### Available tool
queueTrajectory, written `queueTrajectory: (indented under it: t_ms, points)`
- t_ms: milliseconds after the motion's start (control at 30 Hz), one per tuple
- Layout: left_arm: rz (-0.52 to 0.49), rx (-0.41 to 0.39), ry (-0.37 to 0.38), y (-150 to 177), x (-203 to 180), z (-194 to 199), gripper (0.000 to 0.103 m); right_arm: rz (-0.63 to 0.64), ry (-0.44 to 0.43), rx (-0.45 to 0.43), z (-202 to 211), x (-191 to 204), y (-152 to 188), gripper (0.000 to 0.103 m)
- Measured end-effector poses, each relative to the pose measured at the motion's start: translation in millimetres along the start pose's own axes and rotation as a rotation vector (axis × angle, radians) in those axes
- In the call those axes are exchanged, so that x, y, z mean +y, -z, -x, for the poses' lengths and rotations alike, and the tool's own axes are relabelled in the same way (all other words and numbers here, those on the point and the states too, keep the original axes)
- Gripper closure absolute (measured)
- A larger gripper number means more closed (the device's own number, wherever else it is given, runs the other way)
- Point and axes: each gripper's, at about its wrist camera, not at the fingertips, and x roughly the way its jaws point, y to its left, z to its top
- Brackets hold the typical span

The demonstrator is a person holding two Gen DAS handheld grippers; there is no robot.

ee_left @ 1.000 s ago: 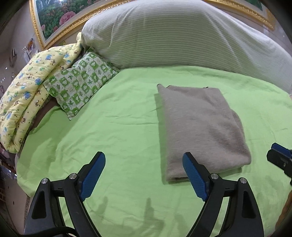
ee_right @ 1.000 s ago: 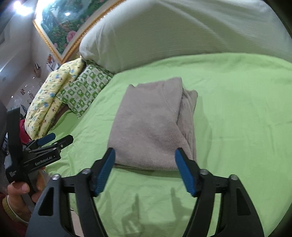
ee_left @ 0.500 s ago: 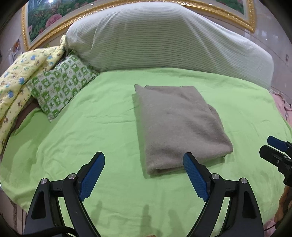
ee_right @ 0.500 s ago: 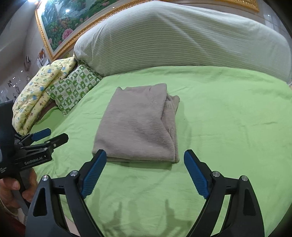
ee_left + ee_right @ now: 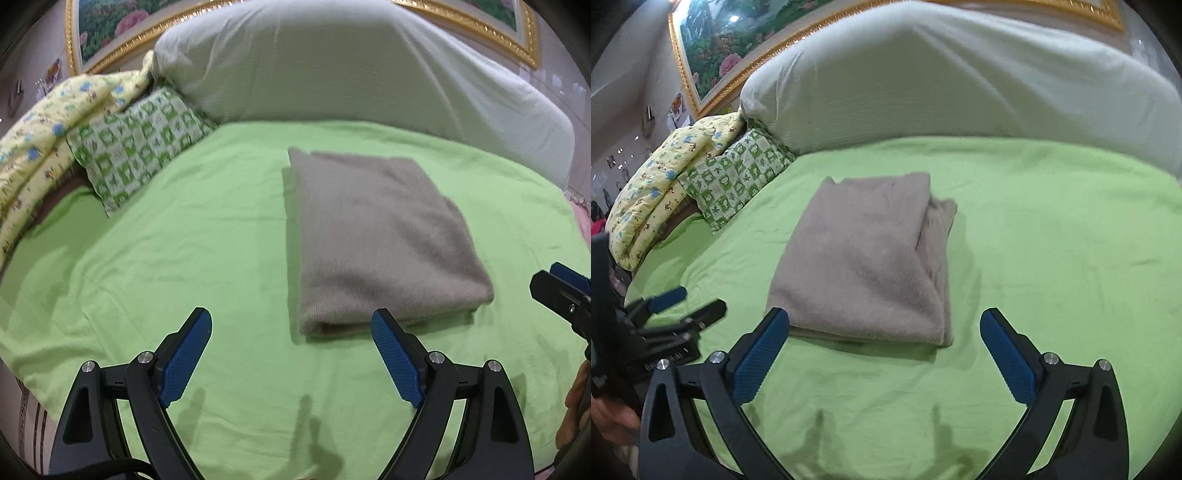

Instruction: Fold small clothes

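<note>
A grey-brown fuzzy garment (image 5: pixel 376 236) lies folded into a neat rectangle on the green bed sheet (image 5: pixel 184 258); it also shows in the right wrist view (image 5: pixel 868 258). My left gripper (image 5: pixel 291 332) is open and empty, just short of the garment's near edge, its right finger by the near left corner. My right gripper (image 5: pixel 886 332) is open and empty, in front of the garment's near edge. Each gripper shows at the edge of the other's view: the right gripper (image 5: pixel 561 291) and the left gripper (image 5: pixel 679 306).
A large pale striped pillow (image 5: pixel 351 70) lies along the head of the bed. A green checked cushion (image 5: pixel 136 140) and a yellow printed quilt (image 5: pixel 33 147) sit at the left. A gold-framed flower picture (image 5: pixel 731 40) hangs behind.
Both grippers have drawn back a little from the folded garment and hover open in front of it. The garment has not moved.
</note>
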Motion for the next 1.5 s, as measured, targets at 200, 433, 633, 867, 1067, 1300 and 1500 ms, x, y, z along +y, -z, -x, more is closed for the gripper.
queueTrajectory:
  t_ms: [200,433,633,867,1067,1300,1500]
  points:
    - [-0.01,0.017,0.014,12.3,-5.6,-13.1,0.014,0.045,0.009,0.015,-14.0,9.9,17.5,0.0]
    - [-0.023,-0.005,0.03,12.4,-8.9,-20.7,0.014,0.057,-0.005,0.043,-34.6,12.3,28.5,0.0]
    - [-0.033,-0.005,0.0,18.1,-10.9,-27.4,0.014,0.059,0.003,0.023,-41.7,8.5,33.8,0.0]
    - [-0.022,-0.044,-0.009,20.4,-11.4,-21.6,0.014,0.049,0.004,0.017,-48.0,2.8,34.8,0.0]
    - [-0.013,-0.057,-0.02,24.3,-11.9,-19.8,0.014,0.051,-0.007,0.002,-47.3,2.0,36.5,0.0]
    - [-0.003,-0.062,-0.014,26.1,-10.9,-16.8,0.014,0.059,-0.015,-0.002,-44.7,7.0,37.3,0.0]
    - [-0.005,-0.062,-0.019,27.6,-12.6,-14.3,0.014,0.069,-0.017,-0.004,-43.1,11.3,37.3,0.0]
